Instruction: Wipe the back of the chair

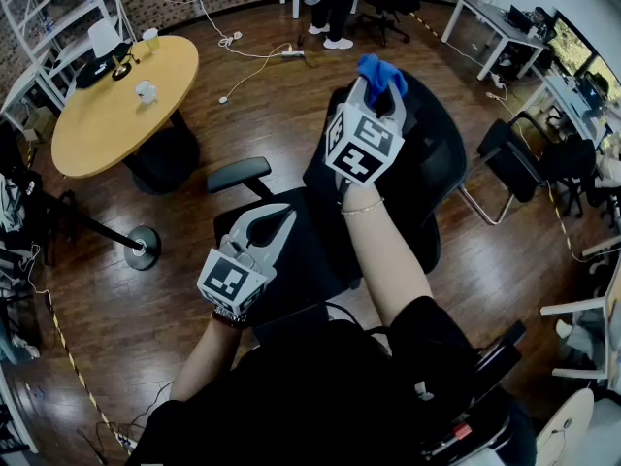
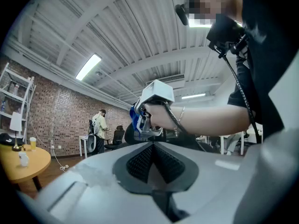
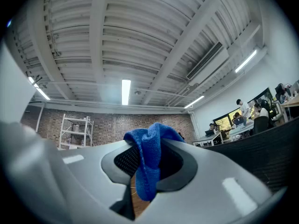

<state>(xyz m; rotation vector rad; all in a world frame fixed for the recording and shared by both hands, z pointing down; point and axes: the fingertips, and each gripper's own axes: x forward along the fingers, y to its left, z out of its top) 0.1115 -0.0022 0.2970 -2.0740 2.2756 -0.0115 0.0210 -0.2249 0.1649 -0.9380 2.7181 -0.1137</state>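
The black office chair stands right in front of me, its mesh back to the right. My right gripper is raised by the top of the back, shut on a blue cloth. In the right gripper view the cloth hangs folded between the jaws of that gripper, and the dark mesh back fills the lower right. My left gripper hovers over the seat, shut and empty. In the left gripper view its jaws meet, with the right gripper and cloth beyond.
A round wooden table with cups stands at the left. The chair's armrest juts left. Cables lie on the wood floor. A person stands at the back. Desks and other chairs line the right side.
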